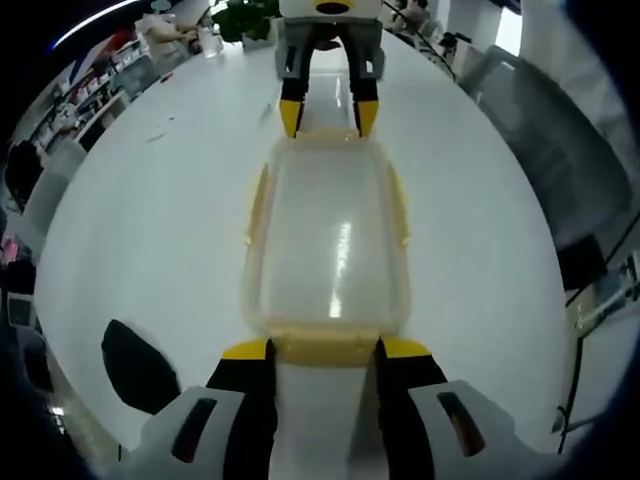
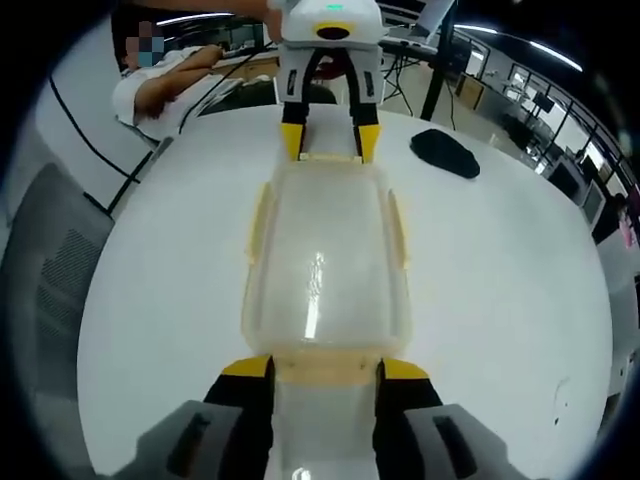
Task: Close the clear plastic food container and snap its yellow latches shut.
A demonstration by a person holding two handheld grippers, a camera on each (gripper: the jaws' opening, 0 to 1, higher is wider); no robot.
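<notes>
The clear plastic container (image 1: 328,240) (image 2: 322,265) lies lengthwise on the white table (image 1: 150,220) with its lid resting on top. Thin yellow side latches (image 1: 257,205) (image 2: 258,225) run along both long edges. A yellow end latch (image 1: 325,350) lies between the tips of my left gripper (image 1: 325,349), which is open and straddles the near end. At the far end my right gripper (image 1: 328,118) straddles the opposite latch in the same way. In the right gripper view, that gripper (image 2: 325,368) flanks its yellow end latch (image 2: 325,368), and my left gripper (image 2: 330,142) stands across from it.
A black, flat object (image 2: 447,152) (image 1: 140,365) lies on the table beside the container. A person's arm (image 2: 165,85) rests at the table's edge. A grey mesh chair (image 2: 50,270) (image 1: 560,130) stands close by. A green plant (image 1: 245,18) stands at the far end.
</notes>
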